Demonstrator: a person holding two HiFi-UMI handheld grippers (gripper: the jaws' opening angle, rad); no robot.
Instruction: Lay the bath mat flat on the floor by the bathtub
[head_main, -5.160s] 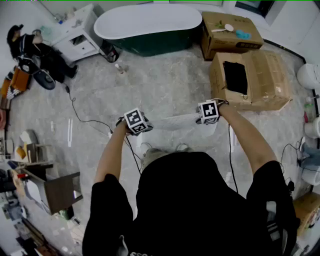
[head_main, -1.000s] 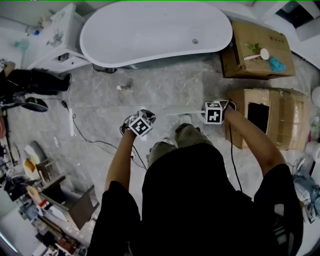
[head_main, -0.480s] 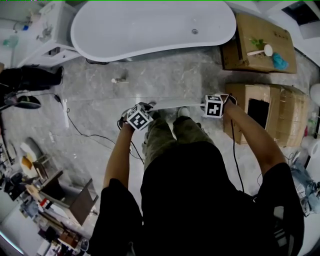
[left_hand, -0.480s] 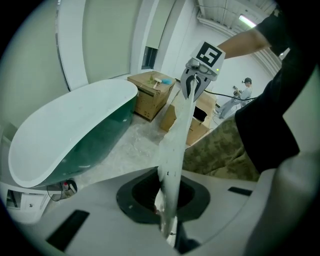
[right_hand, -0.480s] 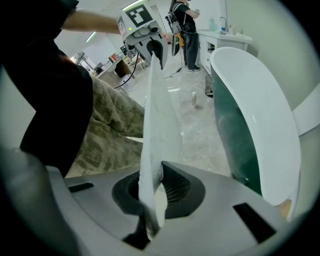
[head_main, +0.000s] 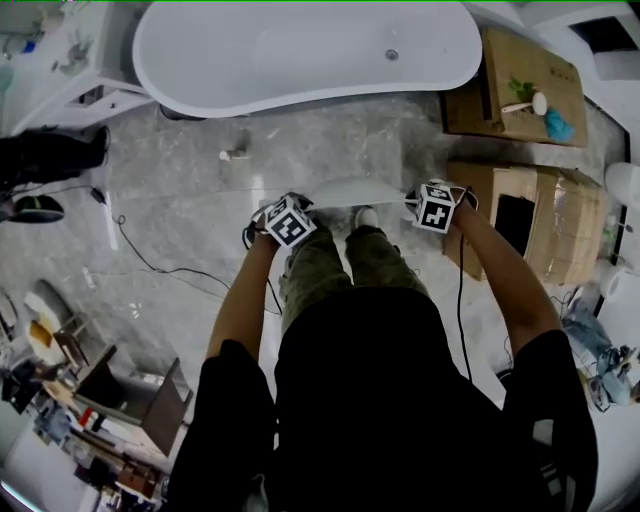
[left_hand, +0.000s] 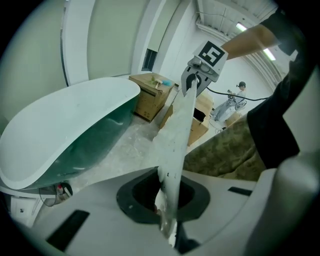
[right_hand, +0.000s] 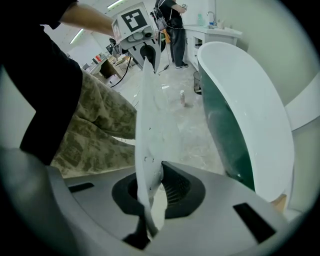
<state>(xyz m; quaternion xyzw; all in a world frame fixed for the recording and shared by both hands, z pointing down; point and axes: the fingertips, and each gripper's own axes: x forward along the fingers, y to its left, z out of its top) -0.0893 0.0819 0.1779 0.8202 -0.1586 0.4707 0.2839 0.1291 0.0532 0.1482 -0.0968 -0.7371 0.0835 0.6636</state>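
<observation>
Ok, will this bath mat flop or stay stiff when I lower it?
Likely floppy: the bath mat hangs as a thin, bowed sheet between the left hand-held gripper and right hand-held gripper. Probably light: two edge pinches carry it.

Staged bathroom set, freestanding bathtub (head_main: 300, 55), cardboard boxes (head_main: 515, 65), loose cables (head_main: 150, 263)

Two cardboard boxes on the right. The far one (head_main: 500, 70) has a white brush-looking thing (head_main: 530, 103) and a teal blob (head_main: 559, 126) on top, and the nearer one (head_main: 565, 225) has a dark opening in it. White vanity cabinet (head_main: 70, 75) is top left, with somebody in black (head_main: 50, 155) just below it. There's also a small bottle (head_main: 236, 153), a black cable (head_main: 140, 258), and a dark stool-ish thing (head_main: 135, 398) among clutter bottom left.
</observation>
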